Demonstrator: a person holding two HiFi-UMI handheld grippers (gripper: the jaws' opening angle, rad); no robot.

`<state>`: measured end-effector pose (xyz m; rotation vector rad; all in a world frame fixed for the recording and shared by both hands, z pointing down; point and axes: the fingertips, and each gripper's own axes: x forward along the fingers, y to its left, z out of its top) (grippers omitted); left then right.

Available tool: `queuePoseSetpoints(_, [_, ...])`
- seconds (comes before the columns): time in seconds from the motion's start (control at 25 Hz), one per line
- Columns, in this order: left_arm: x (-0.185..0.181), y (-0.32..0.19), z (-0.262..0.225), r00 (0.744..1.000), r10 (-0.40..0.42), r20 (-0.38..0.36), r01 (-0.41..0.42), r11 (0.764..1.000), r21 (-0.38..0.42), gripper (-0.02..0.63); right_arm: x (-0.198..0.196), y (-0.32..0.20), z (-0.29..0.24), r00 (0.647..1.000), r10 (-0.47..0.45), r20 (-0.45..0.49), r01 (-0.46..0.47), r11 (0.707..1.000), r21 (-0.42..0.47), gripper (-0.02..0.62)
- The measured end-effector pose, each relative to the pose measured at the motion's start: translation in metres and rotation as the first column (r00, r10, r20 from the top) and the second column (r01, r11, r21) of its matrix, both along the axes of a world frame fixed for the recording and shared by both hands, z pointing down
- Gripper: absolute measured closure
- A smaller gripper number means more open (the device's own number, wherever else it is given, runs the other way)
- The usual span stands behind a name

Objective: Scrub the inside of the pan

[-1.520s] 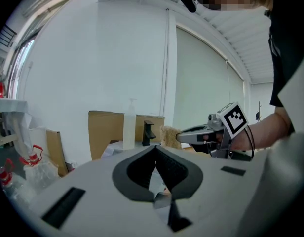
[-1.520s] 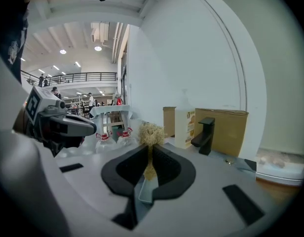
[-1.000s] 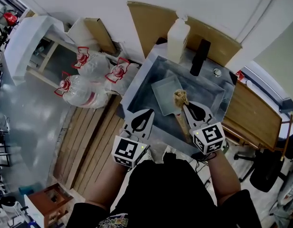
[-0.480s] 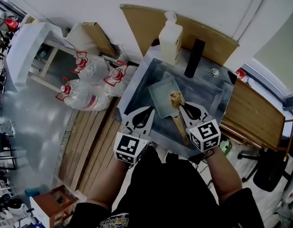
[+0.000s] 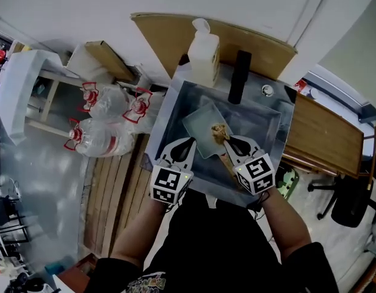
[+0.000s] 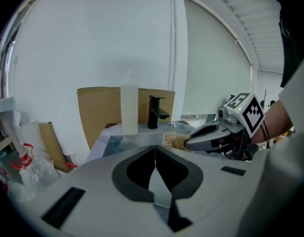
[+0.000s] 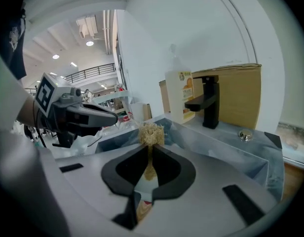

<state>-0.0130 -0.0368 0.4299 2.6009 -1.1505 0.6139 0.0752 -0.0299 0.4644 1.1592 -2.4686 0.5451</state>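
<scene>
**Q:** Why does the right gripper [image 5: 229, 141] clench the brush [image 5: 220, 130] handle?
**A:** Probably so the bristles, beyond its jaws, reach the pan [image 5: 200, 121] lying ahead in the sink [image 5: 165, 112]. The left gripper [image 5: 187, 144], jaws closed on nothing, hovers alongside.

Soap bottle [image 7: 177, 97] label: orange and green print, wording too small to read.
Marker cubes [image 5: 169, 186]: black-and-white square codes, no letters or digits.
Water jugs [image 5: 93, 140] red labels: illegible.
</scene>
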Motion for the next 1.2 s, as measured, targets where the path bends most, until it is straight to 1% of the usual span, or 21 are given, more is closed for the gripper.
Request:
queuePoseSetpoints(0.2, [-0.003, -0.011, 0.026, 0.999, 0.03, 0.02, -0.028, 0.998, -0.062, 0.595, -0.01, -0.01, 0.02, 1.0, 0.028, -0.009, -0.028, 0.999, -0.047, 0.558])
queuePoseSetpoints(0.36, [-0.005, -0.021, 0.044, 0.999, 0.032, 0.013, -0.03, 0.993, -0.117, 0.595, -0.02, -0.02, 0.032, 0.999, 0.028, -0.022, -0.03, 0.997, -0.066, 0.558])
queuePoseSetpoints(0.48, [-0.01, -0.027, 0.059, 1.0, 0.014, 0.006, -0.013, 0.982, -0.189, 0.595, -0.028, -0.028, 0.04, 0.999, 0.027, -0.033, -0.029, 0.997, -0.078, 0.558])
queuePoseSetpoints(0.56, [-0.013, -0.031, 0.068, 1.0, -0.003, 0.008, 0.004, 0.975, -0.22, 0.592, -0.033, -0.034, 0.045, 0.999, 0.024, -0.041, -0.028, 0.996, -0.085, 0.558])
queuePoseSetpoints(0.76, [-0.022, -0.043, 0.088, 0.998, -0.056, 0.004, 0.055, 0.957, -0.286, 0.538, -0.046, -0.048, 0.056, 0.998, 0.012, -0.062, -0.018, 0.995, -0.099, 0.558])
queuePoseSetpoints(0.84, [-0.026, -0.047, 0.097, 0.996, -0.087, 0.005, 0.084, 0.944, -0.319, 0.528, -0.051, -0.053, 0.061, 0.997, 0.002, -0.072, -0.009, 0.995, -0.103, 0.558])
queuePoseSetpoints(0.92, [-0.03, -0.051, 0.109, 0.992, -0.123, 0.014, 0.12, 0.926, -0.358, 0.52, -0.055, -0.059, 0.066, 0.996, -0.013, -0.086, 0.004, 0.994, -0.105, 0.558])
queuePoseSetpoints(1.08, [-0.041, -0.055, 0.134, 0.977, -0.205, 0.053, 0.207, 0.872, -0.443, 0.516, -0.066, -0.068, 0.08, 0.989, -0.073, -0.131, 0.058, 0.992, -0.113, 0.558])
queuePoseSetpoints(1.2, [-0.046, -0.057, 0.153, 0.967, -0.236, 0.094, 0.251, 0.841, -0.478, 0.515, -0.074, -0.077, 0.091, 0.98, -0.121, -0.159, 0.103, 0.988, -0.114, 0.558])
